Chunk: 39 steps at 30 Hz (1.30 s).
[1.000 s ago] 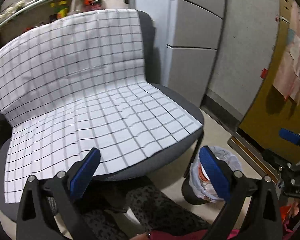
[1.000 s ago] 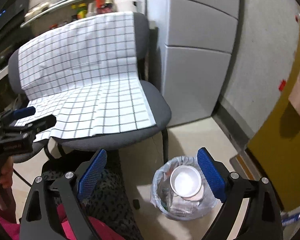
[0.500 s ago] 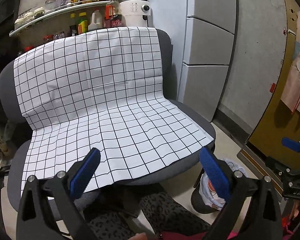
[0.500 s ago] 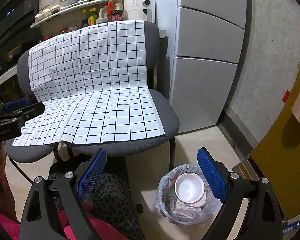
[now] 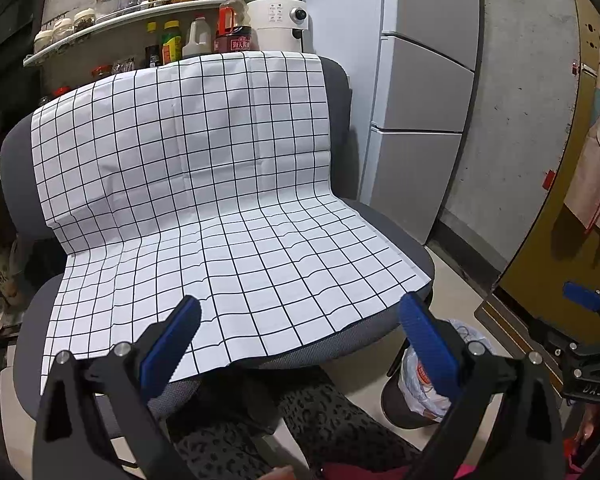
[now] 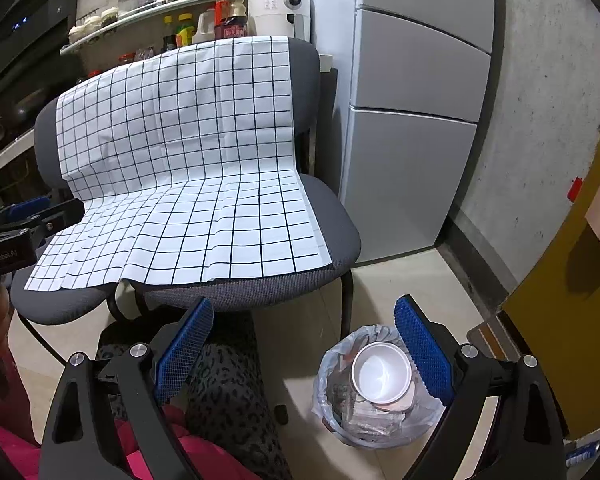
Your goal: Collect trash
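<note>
A trash bin (image 6: 340, 408) lined with a clear bag stands on the floor right of the chairs; a white paper cup (image 6: 381, 374) and other scraps lie in it. It also shows in the left wrist view (image 5: 420, 380). My right gripper (image 6: 304, 354) is open and empty, held above the floor beside the bin. My left gripper (image 5: 298, 342) is open and empty over the front edge of the seat. No loose trash shows on the white grid cloth (image 5: 204, 200).
Grey chairs (image 6: 332, 216) carry the grid cloth (image 6: 188, 184). A grey fridge (image 6: 412, 92) stands to the right, a shelf of bottles (image 5: 188, 20) behind. A yellow door (image 5: 560, 240) is at the far right. My patterned legs (image 6: 228, 392) are below.
Both grippers have risen and pulled back, so more of the chairs, shelf and fridge shows. The bin sits lower in both views. Both grippers stayed open.
</note>
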Tool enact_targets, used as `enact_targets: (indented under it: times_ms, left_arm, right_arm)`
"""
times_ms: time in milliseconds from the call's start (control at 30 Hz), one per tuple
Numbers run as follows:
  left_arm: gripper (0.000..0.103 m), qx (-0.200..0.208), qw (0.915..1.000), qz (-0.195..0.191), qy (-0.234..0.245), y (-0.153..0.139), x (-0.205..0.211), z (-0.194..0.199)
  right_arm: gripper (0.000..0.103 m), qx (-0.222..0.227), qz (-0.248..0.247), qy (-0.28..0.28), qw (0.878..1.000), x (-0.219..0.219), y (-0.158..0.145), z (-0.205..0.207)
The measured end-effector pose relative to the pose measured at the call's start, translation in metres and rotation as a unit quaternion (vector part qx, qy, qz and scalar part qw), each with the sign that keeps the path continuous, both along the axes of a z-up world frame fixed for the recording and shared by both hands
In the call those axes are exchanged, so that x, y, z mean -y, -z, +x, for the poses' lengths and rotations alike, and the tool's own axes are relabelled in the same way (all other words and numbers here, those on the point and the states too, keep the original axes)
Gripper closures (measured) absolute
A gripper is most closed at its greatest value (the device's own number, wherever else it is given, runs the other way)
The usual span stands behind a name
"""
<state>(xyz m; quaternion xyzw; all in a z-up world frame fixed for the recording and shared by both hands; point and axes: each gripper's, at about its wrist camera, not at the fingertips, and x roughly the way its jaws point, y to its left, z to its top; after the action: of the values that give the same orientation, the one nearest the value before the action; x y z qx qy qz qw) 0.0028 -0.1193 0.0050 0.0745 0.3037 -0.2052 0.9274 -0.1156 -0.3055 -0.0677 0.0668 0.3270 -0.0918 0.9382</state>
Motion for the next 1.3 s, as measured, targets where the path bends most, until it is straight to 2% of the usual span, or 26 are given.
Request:
enact_targets:
  times_ms: [1300]
  left_arm:
    - [0.007, 0.003, 1.0000, -0.001, -0.003, -0.0008, -0.0051, -0.0026]
  right_arm:
    - [0.011, -0.006, 0.004, -0.001, 1.000, -0.0009, 0.0065, 0.0025]
